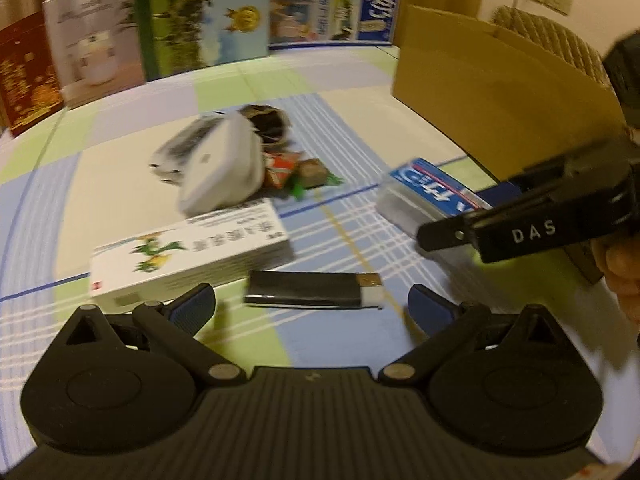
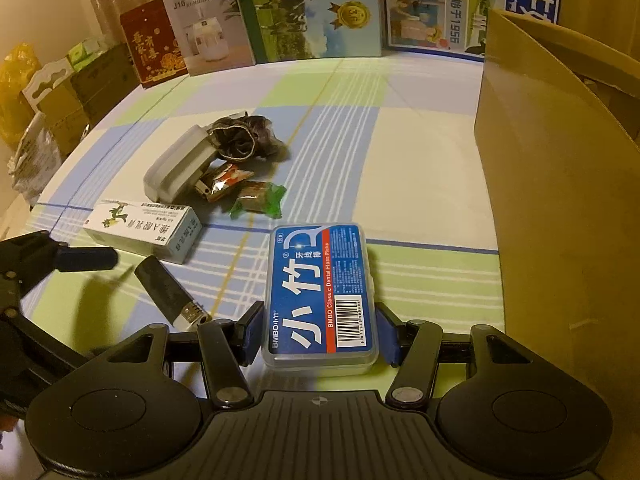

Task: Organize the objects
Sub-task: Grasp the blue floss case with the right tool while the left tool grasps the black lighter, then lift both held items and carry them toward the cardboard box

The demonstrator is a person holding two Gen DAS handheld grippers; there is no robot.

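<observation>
A blue floss-pick box (image 2: 322, 294) lies on the checked tablecloth, and my right gripper (image 2: 320, 334) is shut on its near end, pads against both sides. The box also shows in the left wrist view (image 1: 430, 196), with the right gripper's finger (image 1: 492, 232) beside it. My left gripper (image 1: 312, 306) is open, its blue pads either side of a black lighter (image 1: 314, 290) that lies crosswise on the cloth. The lighter also shows in the right wrist view (image 2: 170, 292). A white medicine carton (image 1: 188, 258) lies just left of the lighter.
An open cardboard box (image 2: 560, 184) stands at the right. A white plastic case (image 2: 180, 166), a dark crumpled bag (image 2: 248, 136) and wrapped sweets (image 2: 256, 198) lie mid-table. Printed cartons (image 2: 316, 8) line the far edge. More boxes (image 2: 60, 100) sit beyond the table's left edge.
</observation>
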